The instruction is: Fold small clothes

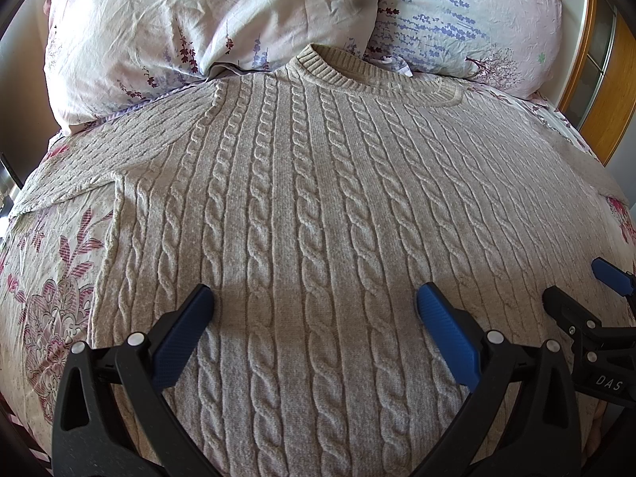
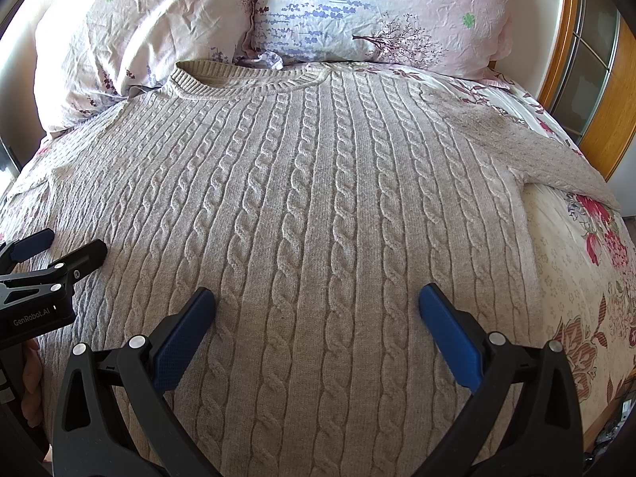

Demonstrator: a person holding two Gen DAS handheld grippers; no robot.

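I see the sweater [image 1: 318, 198] flat on the bed [image 2: 576, 278], two pillows [image 1: 198, 20] at the far end. Both my left gripper [image 1: 314, 302] and right gripper [image 2: 317, 302] have fingers wide apart, holding nothing.

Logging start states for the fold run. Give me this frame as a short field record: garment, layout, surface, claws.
garment: beige cable-knit sweater, one piece
layout: spread flat, front up, collar toward the pillows, both sleeves out to the sides, no fold visible
surface: bed with floral sheet
left claw: open, above lower body of sweater, holding nothing
right claw: open, above lower body of sweater, holding nothing
claw positions: side by side, each visible at the edge of the other's view
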